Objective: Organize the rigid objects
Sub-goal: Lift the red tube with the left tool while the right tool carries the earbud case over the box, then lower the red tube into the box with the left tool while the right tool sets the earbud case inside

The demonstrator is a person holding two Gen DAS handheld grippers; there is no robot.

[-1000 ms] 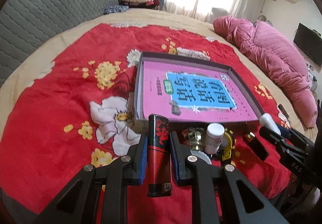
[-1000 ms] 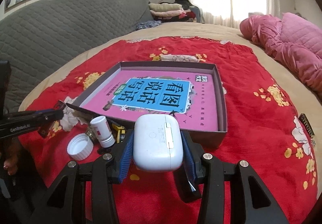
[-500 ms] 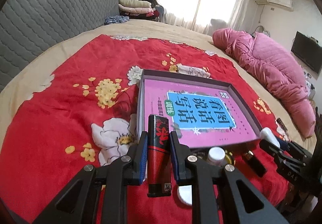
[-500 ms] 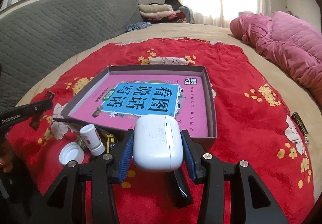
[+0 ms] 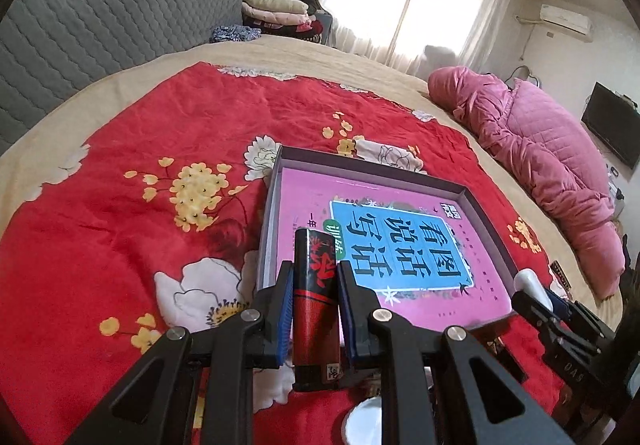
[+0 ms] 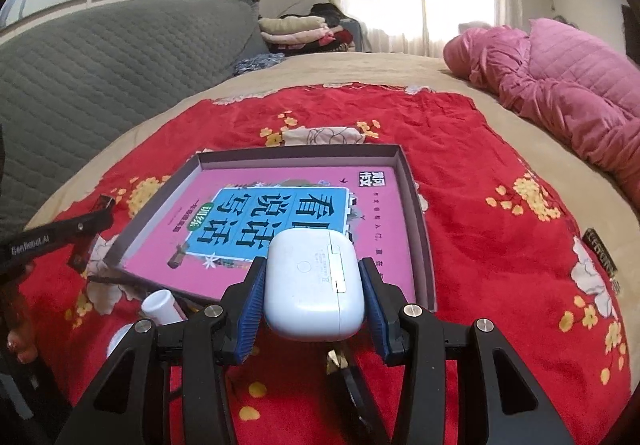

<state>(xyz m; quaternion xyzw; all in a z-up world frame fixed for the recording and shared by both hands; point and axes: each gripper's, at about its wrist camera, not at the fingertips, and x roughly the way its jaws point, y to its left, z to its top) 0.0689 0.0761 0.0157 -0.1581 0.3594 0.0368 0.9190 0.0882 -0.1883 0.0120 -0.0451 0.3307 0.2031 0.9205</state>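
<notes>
Two things are held: your left hand-held gripper [image 5: 312,309] squeezes the hard red lighter [image 5: 315,309] mid-body; your right hand-held gripper [image 6: 312,297] hugs the smooth, slippery earbud case [image 6: 314,285]. Box [image 6: 420,229] just ahead.

A red blanket [image 5: 168,133] printed with yellow blossoms and white flowers was spread over a beige bedcover [image 6: 360,69]. A dark grey-purple tray [image 6: 420,213] was lined with a pink book [image 6: 384,221] bearing a blue panel with black characters. A lighter [image 5: 314,309] in black with a red pattern was gripped between blue pads [image 5: 283,319]. A plain white earbud case [image 6: 314,285] was seen. A quilted pink jacket [image 5: 544,157] and a grey quilted headboard [image 5: 100,17] were visible.
</notes>
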